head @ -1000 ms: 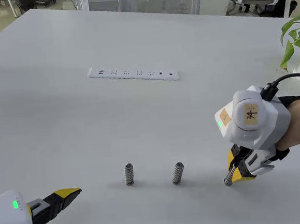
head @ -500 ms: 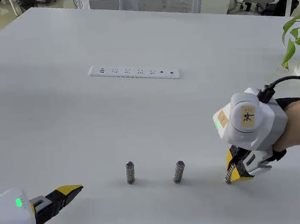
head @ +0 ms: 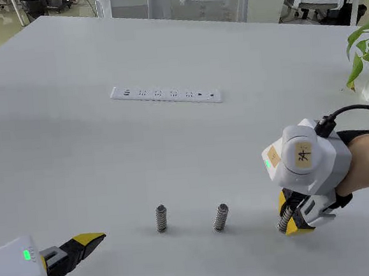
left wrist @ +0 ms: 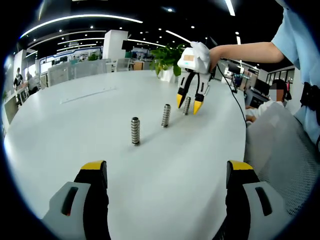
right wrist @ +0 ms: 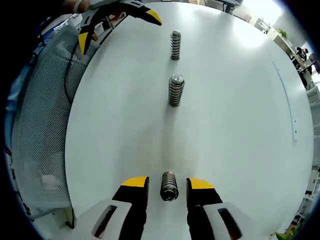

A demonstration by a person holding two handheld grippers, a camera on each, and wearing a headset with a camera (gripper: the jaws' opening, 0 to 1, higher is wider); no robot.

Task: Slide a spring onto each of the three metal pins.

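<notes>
Three metal springs stand upright in a row on the white table: the left spring (head: 161, 218) (left wrist: 135, 131), the middle spring (head: 221, 217) (left wrist: 165, 115) (right wrist: 175, 90) and the right spring (head: 284, 219) (right wrist: 169, 186). My right gripper (head: 292, 222) (right wrist: 168, 181) points down over the right spring, open, with one jaw on either side of it and a small gap on both sides. My left gripper (head: 90, 238) (left wrist: 167, 167) hovers low at the near left, open wide with nothing between its jaws, aimed along the row. The pins are hidden inside the springs.
A white power strip (head: 165, 93) lies further back on the table. A potted plant (head: 366, 47) stands at the right edge. Office chairs line the far side. A seated person (left wrist: 280, 95) is beyond the table's right side.
My right gripper has sunk slightly over the right spring. The left gripper and the other two springs have stayed in place; the head camera has shifted a little.
</notes>
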